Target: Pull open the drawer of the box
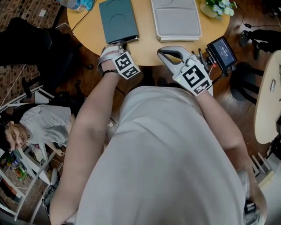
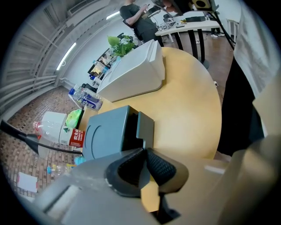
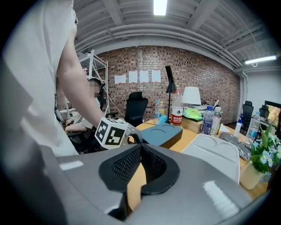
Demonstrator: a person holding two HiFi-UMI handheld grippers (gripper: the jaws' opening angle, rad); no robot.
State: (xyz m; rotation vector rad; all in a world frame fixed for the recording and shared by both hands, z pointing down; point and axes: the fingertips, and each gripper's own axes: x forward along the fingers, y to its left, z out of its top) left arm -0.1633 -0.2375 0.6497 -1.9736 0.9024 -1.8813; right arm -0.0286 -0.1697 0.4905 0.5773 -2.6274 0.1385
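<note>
A dark teal box [image 1: 117, 19] lies flat on the round wooden table [image 1: 92, 30]. Its drawer front [image 2: 145, 125] stands a little out from the body [image 2: 105, 134] and faces me. My left gripper [image 1: 120, 43] is at that front edge. In the left gripper view its pads [image 2: 164, 169] come together at the tips [image 2: 144, 150], on the small tab under the drawer front. My right gripper [image 1: 163, 52] hovers at the table's near edge, to the right of the box. It is shut [image 3: 139, 148] with nothing in it. The right gripper view also shows the box [image 3: 160, 134].
A pale grey case [image 1: 175, 17] lies to the right of the box, and a potted plant [image 1: 217, 6] stands beyond it. Bottles [image 2: 85, 99] and a carton stand past the box. A small screen device [image 1: 222, 52] hangs at the table's right edge. A seated person [image 1: 39, 125] is at lower left.
</note>
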